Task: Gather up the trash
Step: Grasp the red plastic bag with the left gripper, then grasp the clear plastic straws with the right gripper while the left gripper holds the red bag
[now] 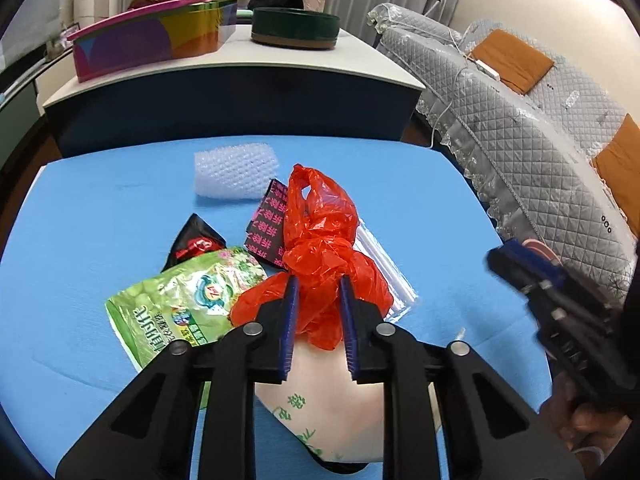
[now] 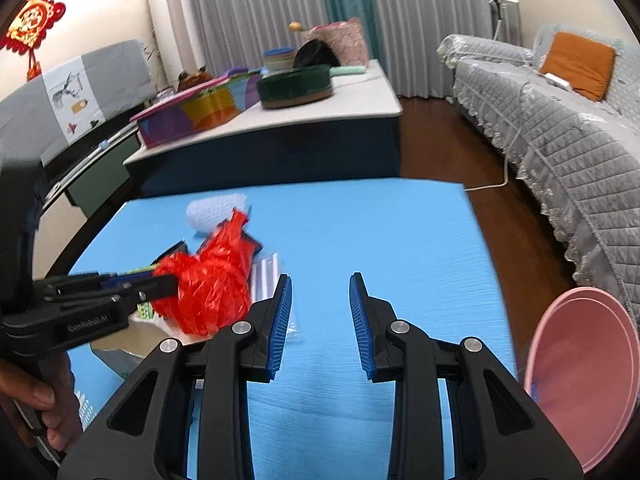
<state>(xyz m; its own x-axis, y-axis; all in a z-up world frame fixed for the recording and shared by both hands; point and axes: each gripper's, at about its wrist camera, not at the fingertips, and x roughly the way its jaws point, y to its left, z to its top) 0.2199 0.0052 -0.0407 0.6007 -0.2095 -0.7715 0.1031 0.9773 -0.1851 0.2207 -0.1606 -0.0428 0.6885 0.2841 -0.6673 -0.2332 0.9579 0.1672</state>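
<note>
A crumpled red plastic bag (image 1: 320, 248) lies on a pile of trash on the blue table (image 1: 100, 220). My left gripper (image 1: 319, 292) is shut on the red bag, its blue pads pressing the bag's lower part; the bag also shows in the right wrist view (image 2: 212, 284). Under it lie a green snack packet (image 1: 180, 300), a black wrapper (image 1: 194, 242), a black-and-pink packet (image 1: 266, 224), a clear zip bag (image 1: 384, 264) and a white bag with green print (image 1: 320, 408). A bubble wrap roll (image 1: 235, 174) lies farther back. My right gripper (image 2: 320, 308) is open and empty over bare table.
A pink bin (image 2: 584, 376) stands at the table's right edge. A low white-topped table (image 1: 240, 60) behind holds a colourful box (image 1: 152, 40) and a dark green round tin (image 1: 296, 28). A grey quilted sofa (image 1: 520, 140) runs along the right.
</note>
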